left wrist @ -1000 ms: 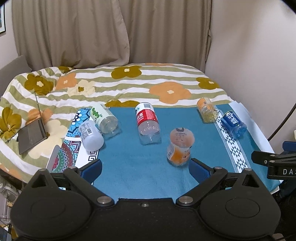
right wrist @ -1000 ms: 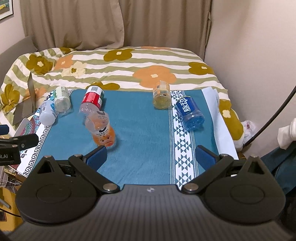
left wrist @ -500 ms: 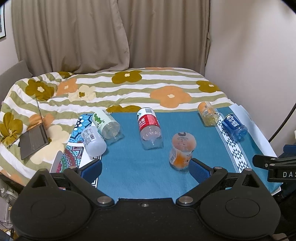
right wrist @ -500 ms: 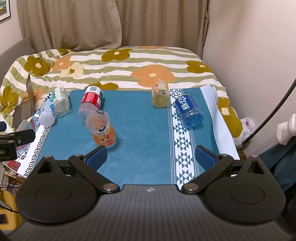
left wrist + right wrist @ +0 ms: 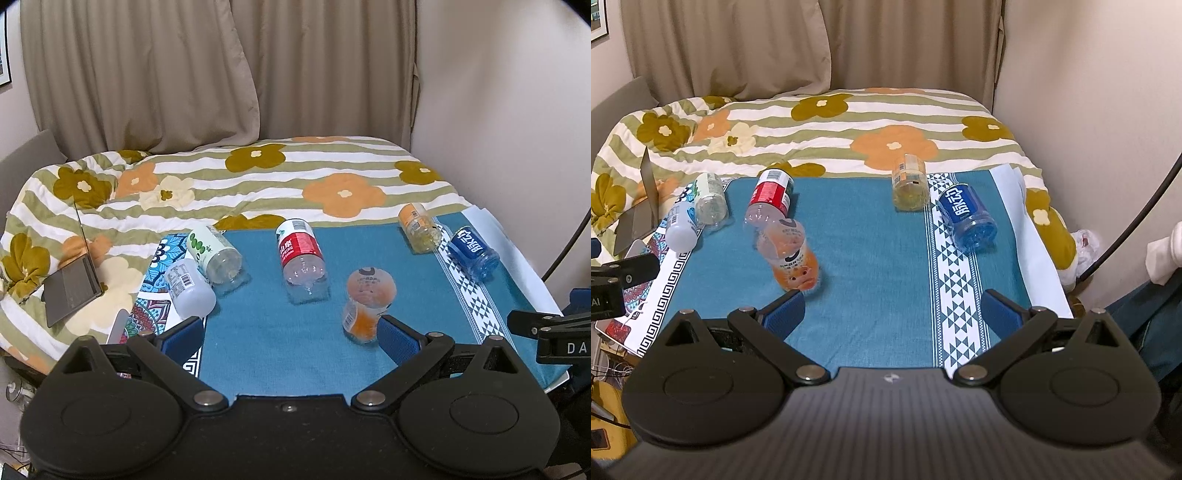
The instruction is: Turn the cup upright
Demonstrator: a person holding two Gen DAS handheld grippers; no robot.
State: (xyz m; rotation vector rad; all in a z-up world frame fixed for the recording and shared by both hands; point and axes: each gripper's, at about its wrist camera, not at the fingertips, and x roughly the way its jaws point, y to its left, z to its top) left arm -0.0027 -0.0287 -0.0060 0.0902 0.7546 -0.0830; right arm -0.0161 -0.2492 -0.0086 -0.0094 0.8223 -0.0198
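The orange cup (image 5: 367,302) lies on its side on the teal cloth (image 5: 266,347), and in the left wrist view we see it just ahead of our left gripper (image 5: 291,332), right beside the right-hand finger (image 5: 397,338). That gripper stands wide open and holds nothing. Farther back lie a red-labelled bottle (image 5: 301,254), a green-dotted bottle (image 5: 214,254), a white bottle (image 5: 188,288), a yellow jar (image 5: 419,227) and a blue bottle (image 5: 472,253).

In the right wrist view, our right gripper (image 5: 892,314) is spread wide and empty too. The orange cup (image 5: 792,256) lies near its left finger (image 5: 785,314), with the red-labelled bottle (image 5: 770,201) touching the cup's far end.
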